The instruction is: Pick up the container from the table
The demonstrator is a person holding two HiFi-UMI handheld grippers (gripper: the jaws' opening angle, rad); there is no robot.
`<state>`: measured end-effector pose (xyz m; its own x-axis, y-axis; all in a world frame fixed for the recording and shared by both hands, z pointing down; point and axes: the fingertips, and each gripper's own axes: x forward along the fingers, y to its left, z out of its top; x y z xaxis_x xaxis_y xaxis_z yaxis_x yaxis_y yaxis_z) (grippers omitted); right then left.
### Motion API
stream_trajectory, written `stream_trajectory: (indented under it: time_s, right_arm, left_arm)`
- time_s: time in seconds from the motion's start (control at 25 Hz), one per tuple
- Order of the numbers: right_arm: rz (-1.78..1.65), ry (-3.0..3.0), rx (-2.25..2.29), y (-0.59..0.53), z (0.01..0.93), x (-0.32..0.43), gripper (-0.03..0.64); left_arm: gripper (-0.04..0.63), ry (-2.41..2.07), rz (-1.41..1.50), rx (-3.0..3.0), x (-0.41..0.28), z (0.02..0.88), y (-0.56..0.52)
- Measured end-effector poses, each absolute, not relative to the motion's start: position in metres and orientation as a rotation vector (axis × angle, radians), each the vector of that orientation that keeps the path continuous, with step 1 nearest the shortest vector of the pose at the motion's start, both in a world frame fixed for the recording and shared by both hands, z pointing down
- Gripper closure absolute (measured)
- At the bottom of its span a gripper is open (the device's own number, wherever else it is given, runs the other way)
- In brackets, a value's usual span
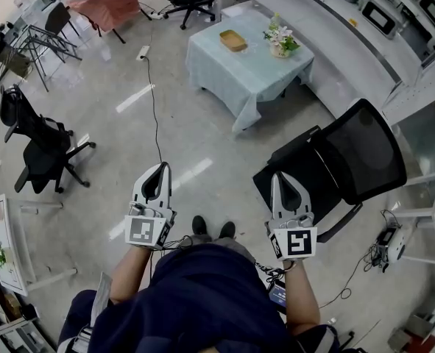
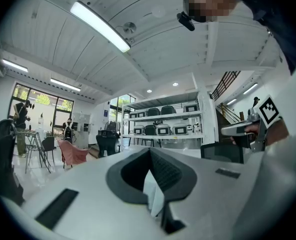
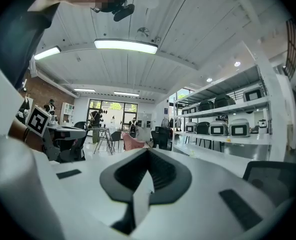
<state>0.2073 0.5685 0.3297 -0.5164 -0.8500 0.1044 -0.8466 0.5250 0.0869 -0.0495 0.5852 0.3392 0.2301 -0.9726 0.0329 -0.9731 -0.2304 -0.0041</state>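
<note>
The shallow tan rectangular container (image 1: 232, 40) was seen on the pale-blue-clothed table (image 1: 224, 70), well apart from the white left gripper (image 1: 160, 170) and white right gripper (image 1: 278, 179), whose jaws were closed together on nothing.

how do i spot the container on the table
Find the small table draped in pale blue-green cloth beside the long white counter. Of the two things on it, the container is the low, tan, rectangular tray at the left; the other is a flower arrangement.
</note>
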Motion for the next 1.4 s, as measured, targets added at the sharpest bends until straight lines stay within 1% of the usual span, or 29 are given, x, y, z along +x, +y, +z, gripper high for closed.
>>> stream_trajectory:
  time_s: [0.16,0.36,0.48,0.64,0.84,1.12,1.4]
  right_arm:
    - [-0.065,-2.615,1.464,0.566,0.329,0.203,0.612]
    - [-0.089,-2.62,1.46,0.56,0.325,0.202,0.527]
    - [-0.103,-2.637,1.461,0.556,0.32,0.198,0.457]
    - [-0.126,-2.663,1.441,0.551,0.313,0.188,0.386]
    - [-0.138,-2.667,1.42,0.541,0.313,0.168,0.36]
    - [-0.156,-2.654,1.459,0.518,0.315,0.141,0.351]
    - [-0.186,-2.637,1.473,0.477,0.323,0.121,0.344]
  left_arm:
    - [0.592,-1.921,0.024,2.477,-0.051,0.334,0.584]
    - [0.592,-1.922,0.047,2.465,-0.054,0.337,0.583]
    - [0.592,-1.916,0.032,2.479,-0.054,0.335,0.583]
    - [0.592,-1.907,0.028,2.496,-0.059,0.333,0.582]
    - [0.592,-1.881,0.027,2.522,-0.073,0.331,0.579]
    - [0.592,-1.815,0.042,2.553,-0.101,0.339,0.567]
    - [0.592,-1.806,0.023,2.536,-0.124,0.35,0.532]
